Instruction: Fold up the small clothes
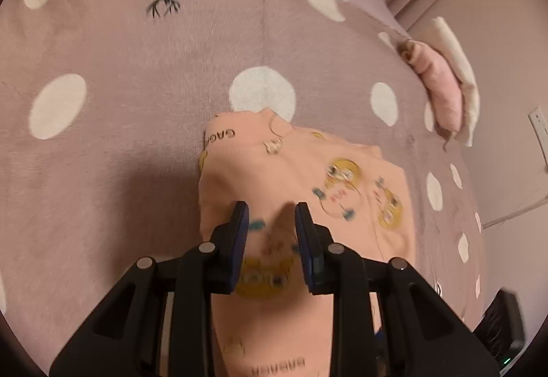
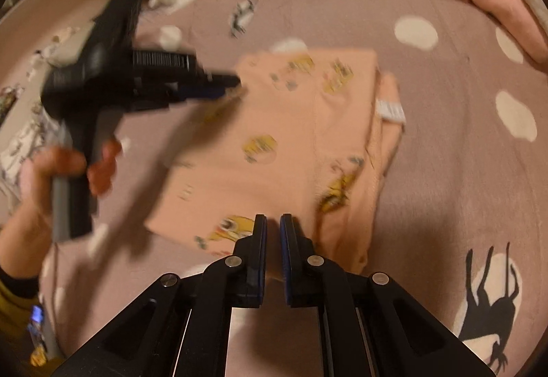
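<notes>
A peach garment point(image 2: 274, 137) lies part-folded at the centre of the bed point(image 2: 445, 103). The left gripper point(image 1: 270, 216) pinches its cloth; the right gripper point(image 2: 273, 223) stands nearly closed and empty at its lower edge. Edges should align before pressing the crease flat.

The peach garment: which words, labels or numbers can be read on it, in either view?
"GAG", upside down and cut off by a fold, on the peach garment at its far edge.
"GAGAGA", upside down and blurred, so uncertain, on its near edge.
White sewn-in tag: too blurred to read.
Cartoon prints: no legible words.
</notes>
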A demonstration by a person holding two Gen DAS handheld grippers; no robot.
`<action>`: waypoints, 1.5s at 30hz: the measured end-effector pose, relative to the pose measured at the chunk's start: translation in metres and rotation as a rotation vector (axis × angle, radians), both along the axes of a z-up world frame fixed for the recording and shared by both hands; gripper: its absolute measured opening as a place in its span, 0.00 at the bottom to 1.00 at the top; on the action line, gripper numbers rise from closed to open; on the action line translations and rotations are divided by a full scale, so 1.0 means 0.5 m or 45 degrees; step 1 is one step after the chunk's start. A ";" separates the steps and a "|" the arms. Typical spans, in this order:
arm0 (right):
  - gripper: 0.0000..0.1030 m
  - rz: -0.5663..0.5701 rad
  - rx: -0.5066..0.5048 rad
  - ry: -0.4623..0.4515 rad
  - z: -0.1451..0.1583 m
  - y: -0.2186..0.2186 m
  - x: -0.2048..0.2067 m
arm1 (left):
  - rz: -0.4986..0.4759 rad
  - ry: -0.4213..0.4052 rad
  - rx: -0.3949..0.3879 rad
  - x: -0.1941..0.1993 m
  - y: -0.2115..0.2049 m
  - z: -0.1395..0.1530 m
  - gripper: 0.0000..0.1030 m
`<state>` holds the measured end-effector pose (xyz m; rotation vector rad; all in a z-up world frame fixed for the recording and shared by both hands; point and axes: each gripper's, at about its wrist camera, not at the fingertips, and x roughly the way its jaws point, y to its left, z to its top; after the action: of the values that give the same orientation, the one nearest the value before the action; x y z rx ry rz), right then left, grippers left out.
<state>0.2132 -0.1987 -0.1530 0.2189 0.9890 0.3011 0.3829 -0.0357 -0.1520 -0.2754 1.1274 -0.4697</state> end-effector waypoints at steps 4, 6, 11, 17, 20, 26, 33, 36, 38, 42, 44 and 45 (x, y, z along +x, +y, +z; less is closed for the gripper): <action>0.08 -0.008 0.112 0.016 -0.007 -0.020 0.006 | 0.001 0.021 0.014 0.013 -0.008 -0.016 0.26; 0.09 -0.009 0.149 0.026 0.000 -0.029 0.005 | -0.001 0.019 -0.014 0.008 0.002 -0.006 0.27; 0.44 -0.074 0.362 0.002 0.025 -0.088 -0.016 | 0.019 0.001 -0.124 -0.041 0.068 0.020 0.64; 0.48 -0.248 0.502 0.009 0.017 -0.172 -0.010 | 0.001 0.057 -0.222 -0.112 0.126 0.002 0.68; 0.48 -0.300 0.572 0.071 -0.008 -0.196 0.005 | -0.042 0.124 -0.282 -0.133 0.129 -0.020 0.68; 0.49 -0.329 0.636 0.152 -0.042 -0.185 0.047 | -0.107 0.162 -0.346 -0.142 0.094 -0.035 0.68; 0.50 -0.307 0.750 0.170 -0.052 -0.170 0.112 | -0.140 0.155 -0.372 -0.128 0.056 -0.041 0.71; 0.49 -0.283 0.721 0.163 -0.050 -0.150 0.133 | -0.133 0.178 -0.419 -0.113 0.043 -0.047 0.71; 0.48 -0.270 0.682 0.150 -0.047 -0.138 0.140 | -0.129 0.180 -0.422 -0.107 0.029 -0.047 0.71; 0.28 -0.259 0.560 0.126 -0.040 -0.112 0.144 | -0.123 0.146 -0.359 -0.113 0.014 -0.039 0.59; 0.25 -0.248 0.508 0.083 -0.029 -0.104 0.134 | -0.114 0.141 -0.332 -0.114 0.018 -0.040 0.47; 0.24 -0.246 0.492 0.063 -0.024 -0.103 0.129 | -0.105 0.145 -0.326 -0.115 0.023 -0.041 0.40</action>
<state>0.2777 -0.2502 -0.1650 0.6723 0.9445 0.3087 0.3254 -0.0242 -0.1726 -0.4848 1.1935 -0.6800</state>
